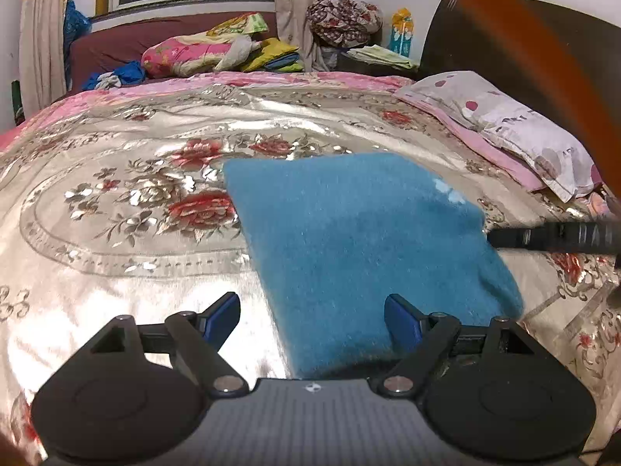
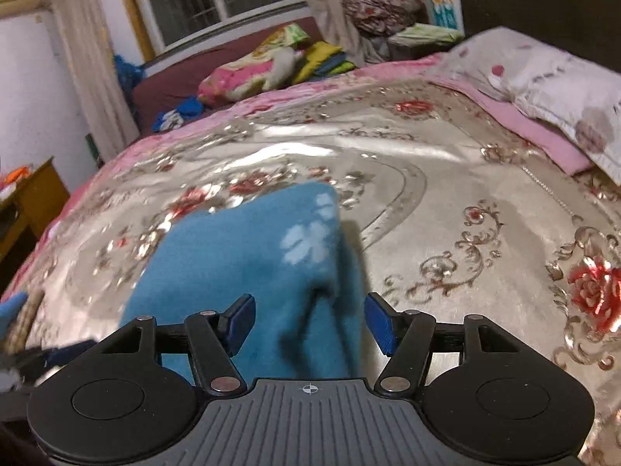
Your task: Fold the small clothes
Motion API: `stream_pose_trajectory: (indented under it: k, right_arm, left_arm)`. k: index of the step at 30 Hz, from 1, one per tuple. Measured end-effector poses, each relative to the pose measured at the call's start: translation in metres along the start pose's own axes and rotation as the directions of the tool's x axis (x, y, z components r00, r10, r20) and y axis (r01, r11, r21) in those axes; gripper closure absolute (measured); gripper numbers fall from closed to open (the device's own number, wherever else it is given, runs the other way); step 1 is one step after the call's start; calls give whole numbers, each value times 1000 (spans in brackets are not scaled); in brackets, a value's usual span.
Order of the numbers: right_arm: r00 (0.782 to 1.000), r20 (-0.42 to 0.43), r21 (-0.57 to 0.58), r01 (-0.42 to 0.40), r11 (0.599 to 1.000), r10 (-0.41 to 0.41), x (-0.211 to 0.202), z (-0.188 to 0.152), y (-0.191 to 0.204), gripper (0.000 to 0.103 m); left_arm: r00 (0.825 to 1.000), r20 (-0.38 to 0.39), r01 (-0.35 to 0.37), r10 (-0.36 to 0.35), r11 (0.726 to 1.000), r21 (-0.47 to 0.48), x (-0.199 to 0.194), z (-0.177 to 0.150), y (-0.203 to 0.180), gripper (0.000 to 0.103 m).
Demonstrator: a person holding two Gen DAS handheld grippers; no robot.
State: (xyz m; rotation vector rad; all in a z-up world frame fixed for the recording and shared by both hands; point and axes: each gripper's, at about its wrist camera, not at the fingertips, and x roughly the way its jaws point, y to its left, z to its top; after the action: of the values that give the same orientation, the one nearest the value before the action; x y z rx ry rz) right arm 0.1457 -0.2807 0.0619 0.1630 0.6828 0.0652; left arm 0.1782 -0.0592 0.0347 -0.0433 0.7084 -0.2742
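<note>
Left gripper [image 1: 312, 316]: two blue-tipped black fingers, spread wide, holding nothing.
Right gripper [image 2: 310, 322]: two fingers apart, not squeezing the cloth between them.
Fuzzy blue folded cloth [image 1: 361, 244]: one, flat on the shiny flowered bedspread [image 1: 128, 209], in front of both grippers.
Spotted pale pillow [image 1: 516, 124]: one, by the dark headboard.

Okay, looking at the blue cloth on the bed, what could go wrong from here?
1. The blue cloth lies folded on a shiny, slick-looking bedspread, so a nudge might slide it or open the fold.
2. The right gripper hangs open over a raised edge of the cloth; its blue pads could snag the fuzzy fabric.
3. The left gripper, also open, is close to the cloth's near corner.
</note>
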Motion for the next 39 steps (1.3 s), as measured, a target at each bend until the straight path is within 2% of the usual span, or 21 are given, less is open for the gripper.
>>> stream_pose_trajectory:
  k: [5,8,14,27,35,39]
  right_arm:
    - [992,-118,42,50,998,-44,13,-21,-8,41]
    - [993,-101,31,57,998,-54,-1,-26,-5,41]
    - [998,-65,33,23,999,-20,-26,-24,4,41]
    - [997,-71,21,-4,1000,5,-54,-46,24,40]
    - [997,-76,18,-6,1000,7,-64,-62,30,39]
    - [997,-76,29,9,1000,-7,-70,-73,29,39]
  left_arm:
    - [1000,-14,-19,19,1000,10,-11,-5,-5,17]
    - [1000,-20,-23,23,1000,9,-15,-9,-6,17]
    - [999,-29,-35,35,999,12,-22,-15,-12,17]
    - [998,-29,-46,47,998,33,-37,-26,-22,14]
    - [996,-33,-76,77,996,42,-43,-34,-29,5]
    - [996,-41,-81,82,997,10,-45,-40,-26,4]
